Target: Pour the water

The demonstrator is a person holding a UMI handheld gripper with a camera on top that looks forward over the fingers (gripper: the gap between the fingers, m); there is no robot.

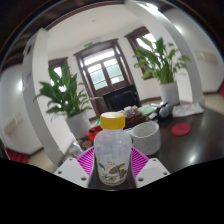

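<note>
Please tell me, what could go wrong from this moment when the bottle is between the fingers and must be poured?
1. The bottle with the yellow cap sits between the gripper fingers; if the cap is on, no water may come out.
2. The white cup stands close beyond the bottle, so tilting might knock it.
3. The grip looks low on the bottle; it could slip when tilted.

Daylight enters through the window point(100, 68) at the back, which is blown out to near white. The room is softly lit, and the dark desk point(185, 145) carries pale reflections. Fisheye distortion bends the walls and ceiling into curves. Far objects look slightly soft.
</note>
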